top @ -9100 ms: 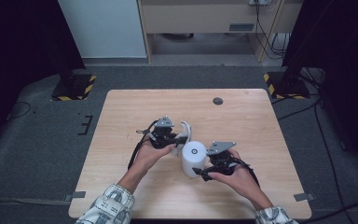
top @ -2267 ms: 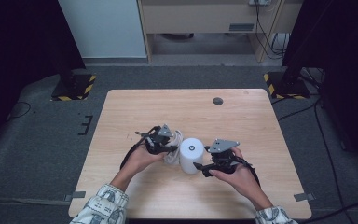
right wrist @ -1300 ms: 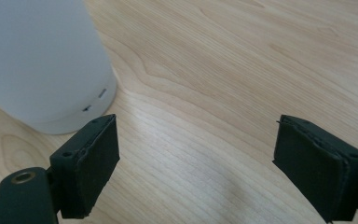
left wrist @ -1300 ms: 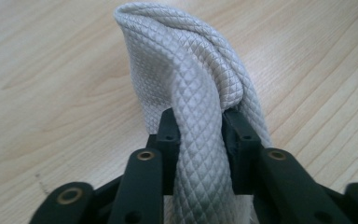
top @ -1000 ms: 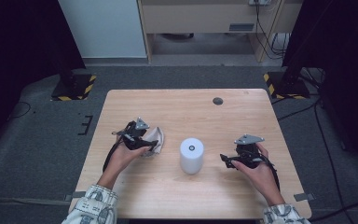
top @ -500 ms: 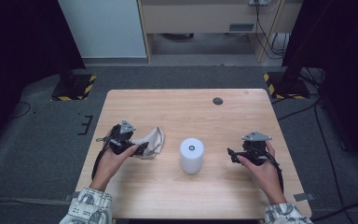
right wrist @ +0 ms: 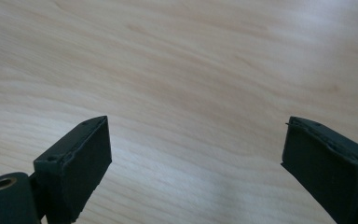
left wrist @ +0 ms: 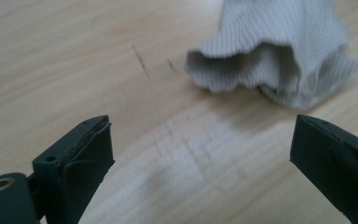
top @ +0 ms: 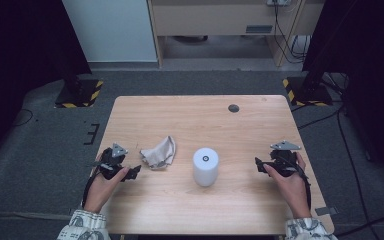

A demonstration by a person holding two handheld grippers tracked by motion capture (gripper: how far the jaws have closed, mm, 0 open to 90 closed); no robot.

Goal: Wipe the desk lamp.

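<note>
Both jaws stood wide and empty as you held the left gripper (top: 130, 173) beside the crumpled grey cloth (top: 159, 153), its folds hiding the underside; right gripper (top: 258, 164) near the table's (top: 180, 115) right edge.

Two hand-held black grippers, the left gripper (top: 130, 172) and the right gripper (top: 259, 164), each topped by a grey three-cornered plate, with a thin black cable trailing back along the forearm. Seen close in the left gripper view, the square-ended jaws are matt black, with a brass-coloured ringed hole at the lower left. Pale patterned sleeve cuffs (top: 82, 225) cover both wrists.
</note>
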